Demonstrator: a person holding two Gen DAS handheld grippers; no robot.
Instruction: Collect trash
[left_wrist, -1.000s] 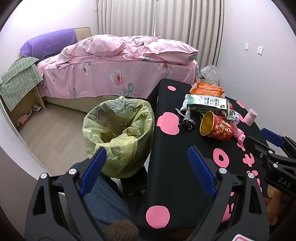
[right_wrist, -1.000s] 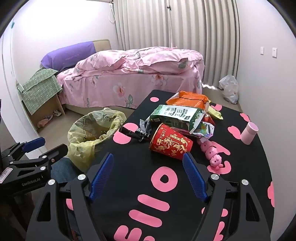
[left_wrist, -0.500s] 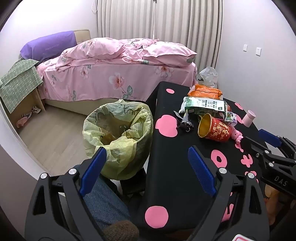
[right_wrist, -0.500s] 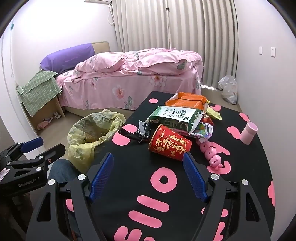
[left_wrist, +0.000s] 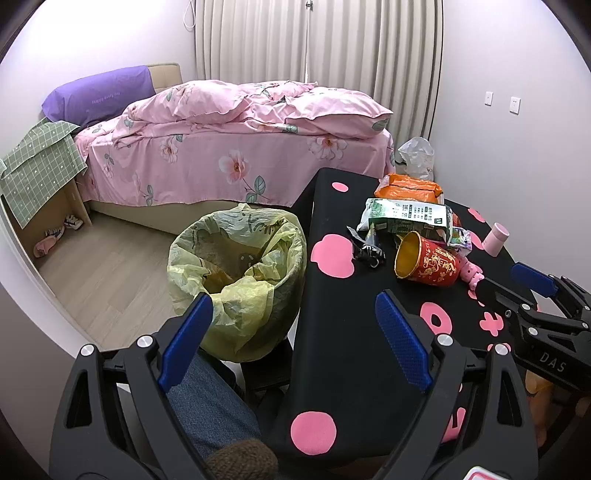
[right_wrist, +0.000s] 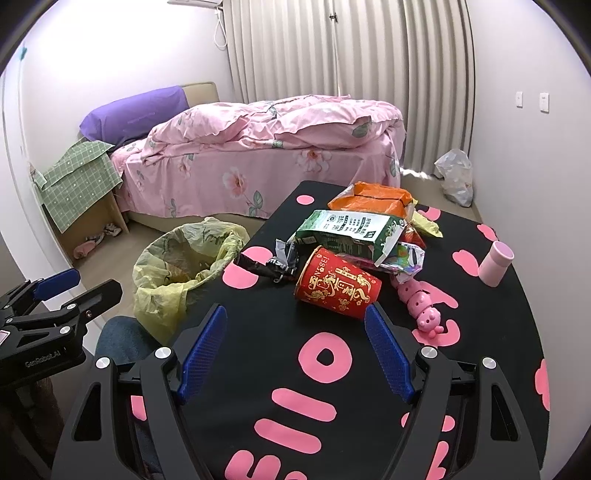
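Red cup (right_wrist: 338, 284) near table (right_wrist: 236, 373) edge, beside bin (left_wrist: 236, 273)

Toppled red paper cup (right_wrist: 338, 283) among wrappers (right_wrist: 351, 232)

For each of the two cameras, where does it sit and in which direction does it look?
Left wrist: on the left claw, open, above the table's near-left edge, facing the yellow-lined bin and bed; a jeans-clad knee shows.
Right wrist: on the right claw, open, over the black table, facing the red cup.
Both show the cup, bin, bed and each other's claw.
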